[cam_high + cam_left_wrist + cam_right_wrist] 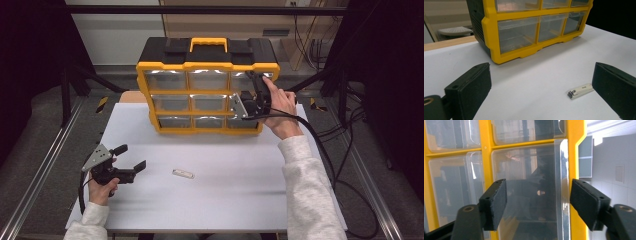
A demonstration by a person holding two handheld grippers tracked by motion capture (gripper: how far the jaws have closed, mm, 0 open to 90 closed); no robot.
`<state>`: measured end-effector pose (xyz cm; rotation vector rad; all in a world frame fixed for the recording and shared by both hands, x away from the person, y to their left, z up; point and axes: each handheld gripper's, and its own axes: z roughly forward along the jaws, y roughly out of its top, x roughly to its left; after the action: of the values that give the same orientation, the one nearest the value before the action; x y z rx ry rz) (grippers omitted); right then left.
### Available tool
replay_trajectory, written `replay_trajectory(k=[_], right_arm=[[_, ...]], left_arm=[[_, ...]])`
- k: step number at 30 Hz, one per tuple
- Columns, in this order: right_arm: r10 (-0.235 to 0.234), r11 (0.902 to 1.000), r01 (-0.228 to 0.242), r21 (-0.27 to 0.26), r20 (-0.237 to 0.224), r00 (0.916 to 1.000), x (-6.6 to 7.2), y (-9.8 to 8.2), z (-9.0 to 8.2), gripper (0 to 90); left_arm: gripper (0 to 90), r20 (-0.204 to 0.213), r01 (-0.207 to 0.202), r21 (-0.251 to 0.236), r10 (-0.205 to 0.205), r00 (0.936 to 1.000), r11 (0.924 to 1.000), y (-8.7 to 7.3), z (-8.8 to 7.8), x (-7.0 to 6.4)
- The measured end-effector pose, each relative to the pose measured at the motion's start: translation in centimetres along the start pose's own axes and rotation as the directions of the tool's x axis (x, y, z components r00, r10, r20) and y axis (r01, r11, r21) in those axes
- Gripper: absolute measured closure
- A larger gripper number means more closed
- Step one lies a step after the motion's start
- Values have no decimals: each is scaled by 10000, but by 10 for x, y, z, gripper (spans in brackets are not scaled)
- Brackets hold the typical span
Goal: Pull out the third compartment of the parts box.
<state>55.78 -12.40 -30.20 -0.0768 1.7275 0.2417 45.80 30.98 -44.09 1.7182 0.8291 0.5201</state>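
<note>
A yellow and black organizer [207, 65] with several clear drawers stands upright at the back of the white table [225, 200]. My right gripper [248, 96] is up against its right column, at the middle drawer. In the right gripper view the jaws [537, 200] stand apart on either side of that clear drawer's front [529, 182], and the pads do not press on it. A small silver nail clipper [183, 173] lies flat on the table. My left gripper [131, 157] is open to the clipper's left. In the left gripper view the nail clipper [580, 91] lies just inside the right jaw.
The organizer [491, 30] has a carry handle [208, 44] on top and stands on the table's far half. Black frame posts and metal rails flank the table. Cables trail down the right side [330, 150].
</note>
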Motion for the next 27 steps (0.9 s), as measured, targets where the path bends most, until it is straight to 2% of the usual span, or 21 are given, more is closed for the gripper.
replay_trajectory(k=[5,20,27], right_arm=[[-22,10000,22,-9,136,9999,0,-1,0,343],[-697,9976,694,70,640,9955,3,-2,-1,461],[-832,9965,828,75,867,9928,1,-2,-1,548]], left_arm=[[18,5,-25,12,25,10000,10000,0,0,0],[19,-11,-25,29,25,10000,10000,0,1,0],[19,-10,-23,34,23,10000,10000,0,1,0]])
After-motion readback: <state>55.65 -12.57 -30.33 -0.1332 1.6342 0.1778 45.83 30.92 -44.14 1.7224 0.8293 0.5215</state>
